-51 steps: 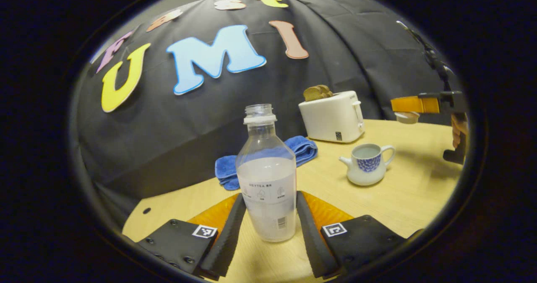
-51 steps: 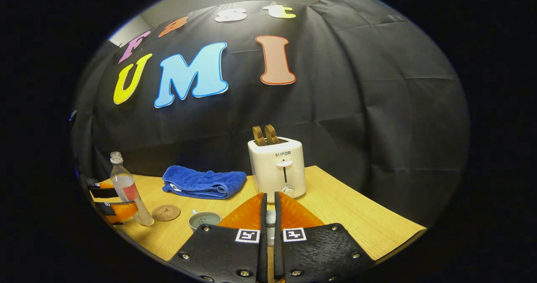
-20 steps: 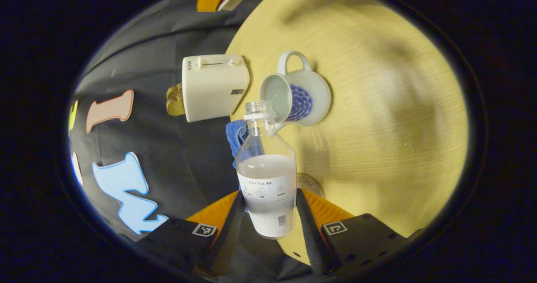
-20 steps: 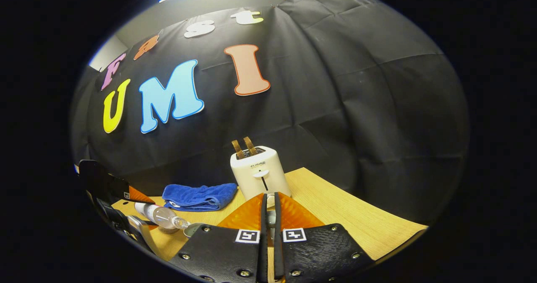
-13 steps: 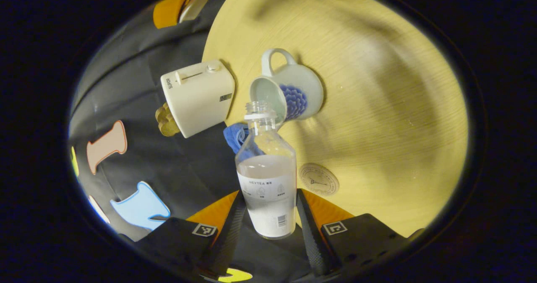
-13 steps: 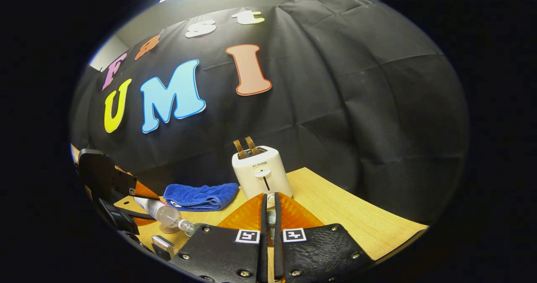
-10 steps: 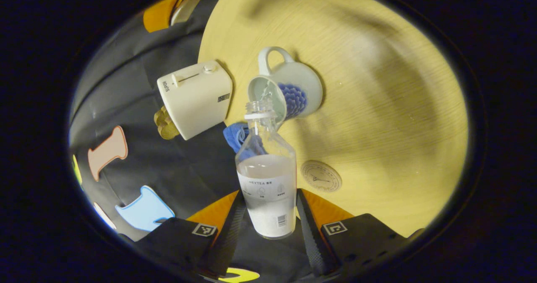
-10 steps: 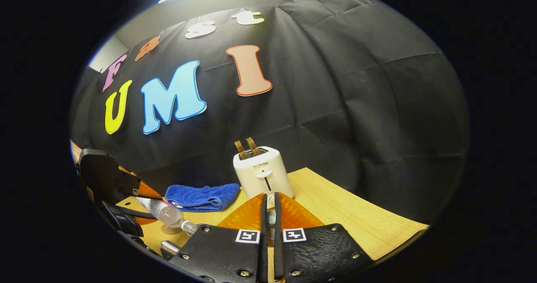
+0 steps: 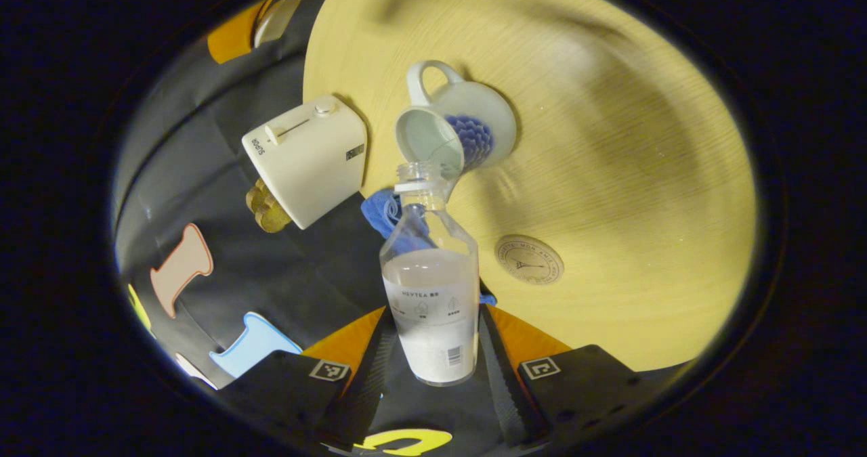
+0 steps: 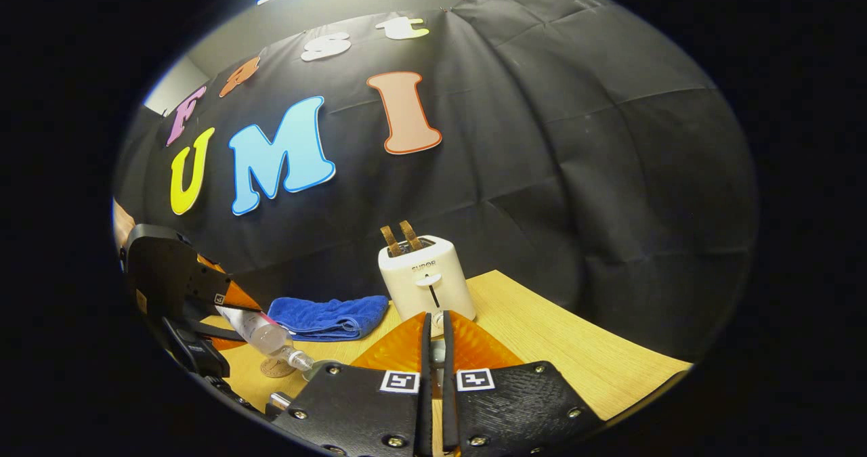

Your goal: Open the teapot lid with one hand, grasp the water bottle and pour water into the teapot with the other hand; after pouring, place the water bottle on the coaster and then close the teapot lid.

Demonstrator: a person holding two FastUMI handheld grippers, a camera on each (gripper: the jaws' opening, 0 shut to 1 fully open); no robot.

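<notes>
In the left gripper view, the left gripper [image 9: 433,349] has its fingers closed snugly on the water bottle [image 9: 431,294], tipped with its mouth right at the rim of the open teapot [image 9: 452,128] on the worktop [image 9: 609,159]; the coaster [image 9: 529,259] waits nearby. The risk, I'd say: a tilt too steep or a drifting mouth sends water over the rim. In the right gripper view, the right gripper [image 10: 433,349] shows its fingers pinched nearly together on the teapot lid [image 10: 437,353], barely visible between them; a slackening pinch could drop it.
</notes>
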